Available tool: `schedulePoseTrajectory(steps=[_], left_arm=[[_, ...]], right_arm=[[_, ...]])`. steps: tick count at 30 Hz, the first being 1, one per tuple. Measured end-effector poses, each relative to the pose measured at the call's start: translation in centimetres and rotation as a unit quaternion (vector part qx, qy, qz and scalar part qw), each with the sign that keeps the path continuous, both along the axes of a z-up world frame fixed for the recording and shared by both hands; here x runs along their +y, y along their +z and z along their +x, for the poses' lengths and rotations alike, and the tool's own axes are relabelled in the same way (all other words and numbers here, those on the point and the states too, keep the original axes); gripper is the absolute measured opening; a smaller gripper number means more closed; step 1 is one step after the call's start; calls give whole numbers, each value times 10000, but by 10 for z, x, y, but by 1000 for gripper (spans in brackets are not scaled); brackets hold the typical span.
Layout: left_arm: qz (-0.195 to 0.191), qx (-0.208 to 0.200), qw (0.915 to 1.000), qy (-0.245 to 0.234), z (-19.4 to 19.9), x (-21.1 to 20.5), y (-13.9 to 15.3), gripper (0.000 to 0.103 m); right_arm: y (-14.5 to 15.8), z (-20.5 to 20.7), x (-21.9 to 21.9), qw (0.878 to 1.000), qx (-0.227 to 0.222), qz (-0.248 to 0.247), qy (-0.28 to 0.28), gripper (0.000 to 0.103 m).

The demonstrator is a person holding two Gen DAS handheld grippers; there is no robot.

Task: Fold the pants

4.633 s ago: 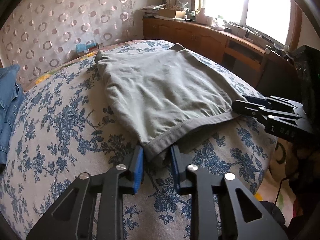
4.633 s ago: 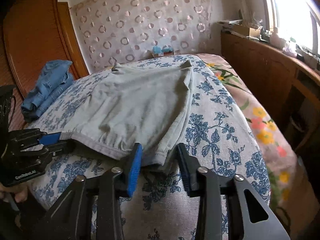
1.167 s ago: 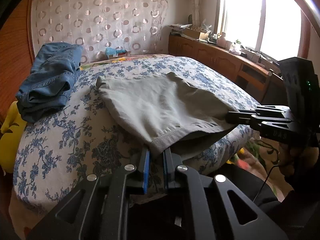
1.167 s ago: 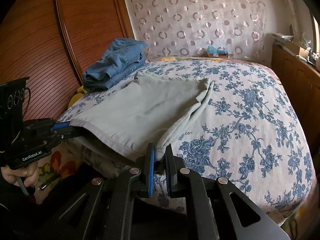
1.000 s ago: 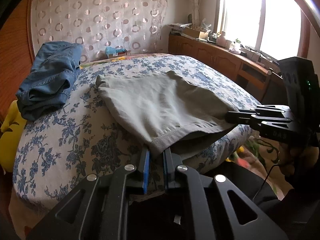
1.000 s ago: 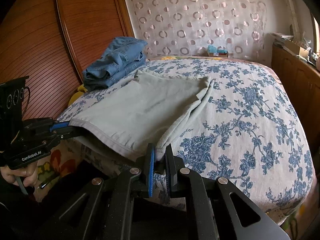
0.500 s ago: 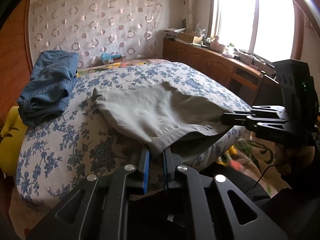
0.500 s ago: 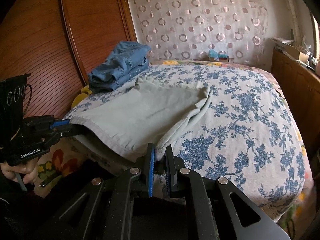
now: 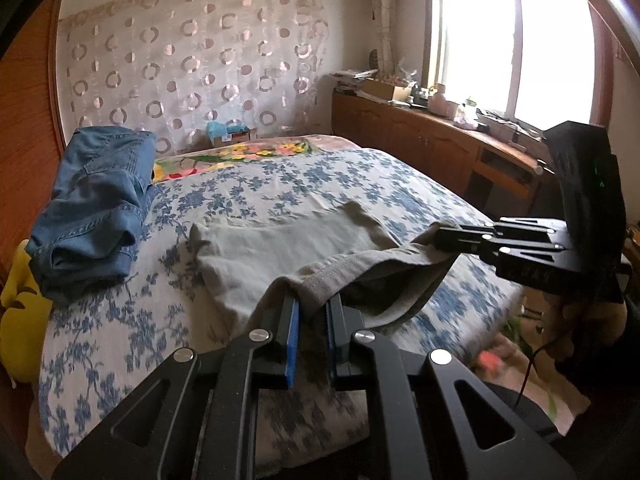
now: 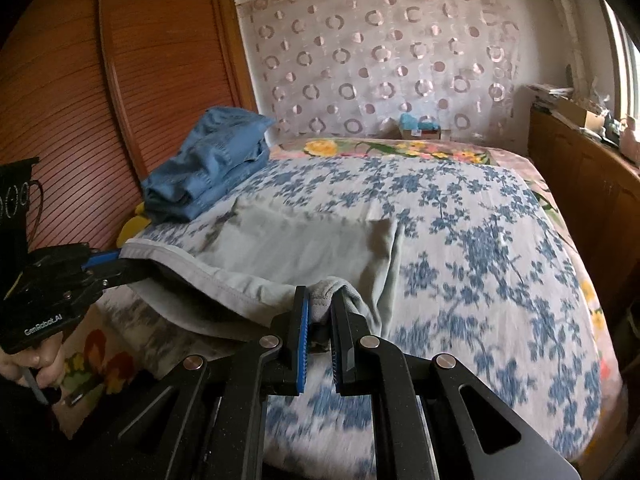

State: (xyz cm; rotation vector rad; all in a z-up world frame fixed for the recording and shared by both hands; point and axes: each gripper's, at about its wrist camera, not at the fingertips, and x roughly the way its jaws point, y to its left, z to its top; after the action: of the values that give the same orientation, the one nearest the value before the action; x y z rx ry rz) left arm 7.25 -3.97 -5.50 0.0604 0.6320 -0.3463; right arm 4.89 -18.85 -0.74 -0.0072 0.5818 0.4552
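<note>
Two claws share one hem: the left claw (image 9: 311,312) is clamped on the near left corner of the grey-green pants (image 9: 288,252), and the right claw (image 10: 320,312) is clamped on the near right corner, each with cloth bunched between its blue pads. From both grips the band of the near edge is raised clear of the bed (image 10: 500,248) and sags between them, its underside in shadow.

Beyond the claws the pants run straight away toward the curtained wall, their long axis along the line both cameras look down. The far end lies flat on the blue-flowered cover, with its two far corners in sight from the left wrist view. Neither claw is nearer that end; they stand level, one at each side, so the coming move looks like a forward carry of the held edge over onto the far one.

Room ahead is open: bare cover lies past the far end up to the flowered strip. On the left side the folded jeans (image 9: 92,208) sit near the far left corner but apart from it. On the right, the cover is free up to the bed's edge, with wooden cabinets (image 9: 420,148) beyond.
</note>
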Motion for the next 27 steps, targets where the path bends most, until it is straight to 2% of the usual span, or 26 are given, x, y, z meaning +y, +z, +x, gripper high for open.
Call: schedulePoseTrajectory(steps=[8, 16, 19, 21, 22, 24, 27], left_arm=[[-6, 74, 9999, 80, 15, 3, -3, 11], [-69, -16, 9998, 181, 35, 10, 11, 11], [3, 78, 9997, 246, 41, 10, 8, 17], [37, 52, 9996, 265, 39, 10, 8, 29], [25, 7, 9997, 262, 36, 11, 8, 31], [-88, -47, 9997, 217, 30, 14, 12, 49], [-287, -83, 9993, 208, 24, 21, 16, 57]], right_arm=[[-8, 23, 7, 9997, 49, 189, -123, 9], [7, 45, 7, 9996, -139, 233, -125, 9], [1, 55, 10, 9997, -119, 166, -159, 9], [-5, 65, 12, 9998, -1, 134, -155, 9], [-7, 69, 13, 9998, 34, 119, -166, 9], [-13, 78, 14, 9997, 121, 83, -186, 9], [-16, 90, 18, 9995, 217, 57, -206, 9]])
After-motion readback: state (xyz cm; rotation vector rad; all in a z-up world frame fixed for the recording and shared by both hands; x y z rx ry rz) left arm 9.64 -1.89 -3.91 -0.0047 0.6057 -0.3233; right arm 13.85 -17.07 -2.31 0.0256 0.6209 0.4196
